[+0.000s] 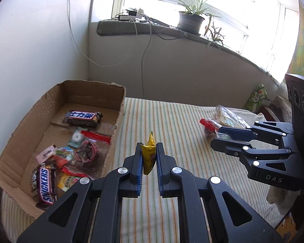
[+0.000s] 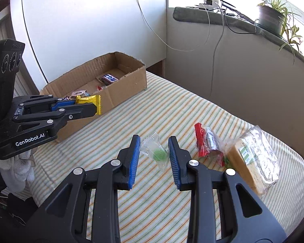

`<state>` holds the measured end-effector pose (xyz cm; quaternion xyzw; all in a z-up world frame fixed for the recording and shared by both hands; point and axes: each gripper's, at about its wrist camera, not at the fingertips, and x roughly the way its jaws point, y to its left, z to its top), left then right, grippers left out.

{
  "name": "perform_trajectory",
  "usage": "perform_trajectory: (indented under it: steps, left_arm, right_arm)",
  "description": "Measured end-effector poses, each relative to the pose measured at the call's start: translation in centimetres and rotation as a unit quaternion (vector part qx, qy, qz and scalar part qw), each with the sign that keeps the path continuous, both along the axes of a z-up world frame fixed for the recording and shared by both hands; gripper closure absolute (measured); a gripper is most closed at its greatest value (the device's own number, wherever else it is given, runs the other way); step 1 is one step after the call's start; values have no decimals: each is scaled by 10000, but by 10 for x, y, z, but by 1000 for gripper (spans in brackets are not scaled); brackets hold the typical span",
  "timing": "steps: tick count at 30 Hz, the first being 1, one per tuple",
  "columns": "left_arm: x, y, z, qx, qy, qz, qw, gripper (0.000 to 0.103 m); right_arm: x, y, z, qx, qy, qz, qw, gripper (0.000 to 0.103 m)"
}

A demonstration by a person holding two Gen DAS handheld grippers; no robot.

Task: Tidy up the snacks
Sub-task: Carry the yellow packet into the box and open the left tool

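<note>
Your left claw [image 1: 149,156] is clamped on a yellow foil snack packet [image 1: 149,155], just right of the open brown cardboard box [image 1: 119,109]; your right claw [image 2: 154,151] pinches a clear-wrapped green candy [image 2: 159,154] above the striped cloth [image 2: 172,109]

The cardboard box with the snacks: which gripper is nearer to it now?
Left. The left gripper, shut on a yellow packet, is just beside the cardboard box. The right gripper, holding a clear wrapper with green candy, is farther out over the striped cloth.
</note>
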<state>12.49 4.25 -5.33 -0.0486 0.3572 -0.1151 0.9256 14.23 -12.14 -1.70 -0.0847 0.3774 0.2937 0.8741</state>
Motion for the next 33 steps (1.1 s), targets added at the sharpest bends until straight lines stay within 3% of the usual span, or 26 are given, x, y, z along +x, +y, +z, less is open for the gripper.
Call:
perform_trajectory:
  steps: [8, 16, 33]
  left_arm:
    - [-4, 54, 12, 75, -160, 470, 9987, 93]
    - [1, 96, 8, 109, -141, 864, 9961, 93]
    - [3, 127, 5, 231, -128, 1113, 9934, 93]
  right_arm:
    - [15, 46, 22, 124, -157, 238, 9995, 73]
    - [40, 103, 26, 90, -157, 511, 9985, 73]
    - [62, 164, 14, 52, -1, 857, 9963, 73]
